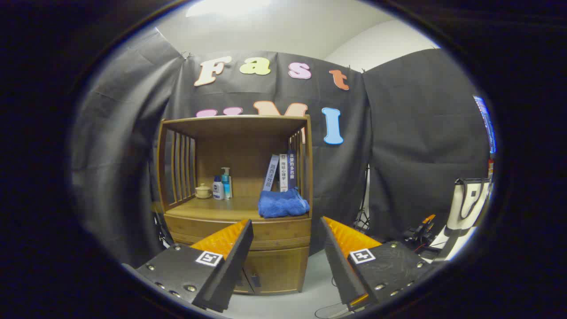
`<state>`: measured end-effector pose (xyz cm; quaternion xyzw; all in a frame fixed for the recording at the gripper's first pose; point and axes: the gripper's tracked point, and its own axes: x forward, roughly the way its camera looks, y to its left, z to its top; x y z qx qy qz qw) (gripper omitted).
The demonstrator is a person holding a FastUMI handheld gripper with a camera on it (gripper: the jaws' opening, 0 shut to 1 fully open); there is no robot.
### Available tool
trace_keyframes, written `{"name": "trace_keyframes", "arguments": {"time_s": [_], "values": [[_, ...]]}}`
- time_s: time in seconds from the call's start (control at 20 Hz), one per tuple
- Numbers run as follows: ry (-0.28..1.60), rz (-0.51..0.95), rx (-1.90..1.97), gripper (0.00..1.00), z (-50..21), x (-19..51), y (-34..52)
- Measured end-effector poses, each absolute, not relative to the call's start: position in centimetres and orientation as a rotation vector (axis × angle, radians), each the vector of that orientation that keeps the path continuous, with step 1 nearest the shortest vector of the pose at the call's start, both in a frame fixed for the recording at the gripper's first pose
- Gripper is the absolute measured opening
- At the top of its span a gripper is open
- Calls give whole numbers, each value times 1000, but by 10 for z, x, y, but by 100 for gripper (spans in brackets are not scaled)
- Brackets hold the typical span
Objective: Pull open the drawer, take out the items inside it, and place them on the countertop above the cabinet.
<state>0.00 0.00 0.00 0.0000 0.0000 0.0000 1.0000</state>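
A wooden cabinet (234,133) stands some way ahead of me against the booth's wall. Its drawer (266,239) sits closed just under the countertop (208,209), partly behind my left finger. On the countertop lie a folded blue towel (282,204), a few books (281,173) leaning at the back right, two bottles (221,185) and a small lidded cup (203,191). My gripper (287,230) is open, its fingers wide apart with nothing between them, well short of the cabinet.
Below the drawer are two cabinet doors (270,277). To the right of the cabinet stand a tripod (362,208), some gear on the floor (421,232) and a white bag (469,204). Grey floor (319,283) lies between me and the cabinet.
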Motion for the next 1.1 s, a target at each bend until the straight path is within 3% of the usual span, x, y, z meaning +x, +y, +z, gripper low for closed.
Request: {"name": "trace_keyframes", "arguments": {"time_s": [0.75, 1.1], "values": [[11, -4, 24, 89, -5, 9, 2], [19, -47, -8, 89, -17, 67, 14]]}}
